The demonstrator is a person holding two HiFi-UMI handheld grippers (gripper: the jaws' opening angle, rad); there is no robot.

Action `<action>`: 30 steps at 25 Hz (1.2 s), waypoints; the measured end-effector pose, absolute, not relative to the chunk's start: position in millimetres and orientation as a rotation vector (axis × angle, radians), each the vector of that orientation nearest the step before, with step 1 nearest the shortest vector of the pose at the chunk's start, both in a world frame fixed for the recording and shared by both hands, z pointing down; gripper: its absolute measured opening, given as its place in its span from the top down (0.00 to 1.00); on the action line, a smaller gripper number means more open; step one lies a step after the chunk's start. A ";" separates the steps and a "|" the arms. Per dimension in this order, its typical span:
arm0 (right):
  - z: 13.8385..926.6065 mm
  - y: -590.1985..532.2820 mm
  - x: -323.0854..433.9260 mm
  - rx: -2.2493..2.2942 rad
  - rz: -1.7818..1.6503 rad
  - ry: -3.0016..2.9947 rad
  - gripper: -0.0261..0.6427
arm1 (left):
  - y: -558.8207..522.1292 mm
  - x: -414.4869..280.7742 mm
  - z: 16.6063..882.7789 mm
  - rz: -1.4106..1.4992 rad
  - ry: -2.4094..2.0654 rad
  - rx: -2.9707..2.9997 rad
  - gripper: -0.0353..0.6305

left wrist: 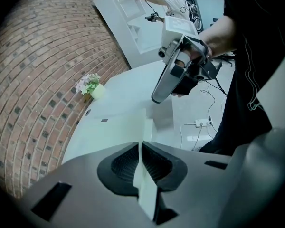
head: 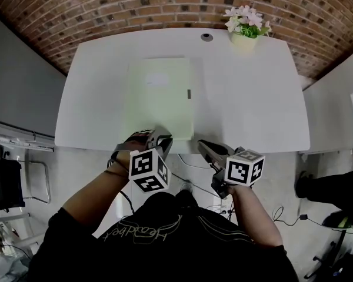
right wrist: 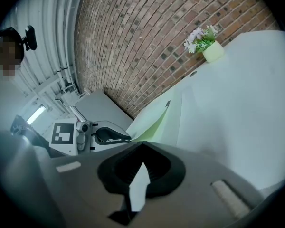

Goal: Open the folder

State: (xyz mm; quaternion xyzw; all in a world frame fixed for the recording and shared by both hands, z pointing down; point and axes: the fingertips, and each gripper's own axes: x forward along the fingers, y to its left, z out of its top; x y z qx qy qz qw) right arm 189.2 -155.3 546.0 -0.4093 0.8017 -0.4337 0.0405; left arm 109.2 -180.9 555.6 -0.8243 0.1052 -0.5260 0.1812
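We clamp the left gripper [head: 162, 136] on the near edge of the folder [head: 159, 98] to peel it open; the right gripper [head: 203, 145] hangs beside it, jaws together, empty.

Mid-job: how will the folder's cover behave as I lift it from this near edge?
Probably floppy: the folder looks thin, and in the right gripper view its cover is raised only beside the left gripper while the far end lies flat. Likely light: one pinch raises it. Its smooth-looking edge might slip from the fingers.
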 end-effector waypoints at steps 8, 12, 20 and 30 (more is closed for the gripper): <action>554.7 -167.1 183.0 -1.301 -1.280 2.566 0.96 | -181.7 109.3 552.3 -1.464 0.313 -2.339 0.91; 558.7 -175.0 178.8 -1.320 -1.250 2.617 0.96 | -181.7 109.4 551.0 -1.451 0.320 -2.346 0.91; 562.8 -182.6 175.2 -1.346 -1.172 2.702 0.96 | -181.9 110.0 547.1 -1.440 0.333 -2.346 0.91; 568.6 -190.3 166.6 -1.375 -1.131 2.763 0.96 | -182.2 109.2 546.9 -1.428 0.343 -2.352 0.91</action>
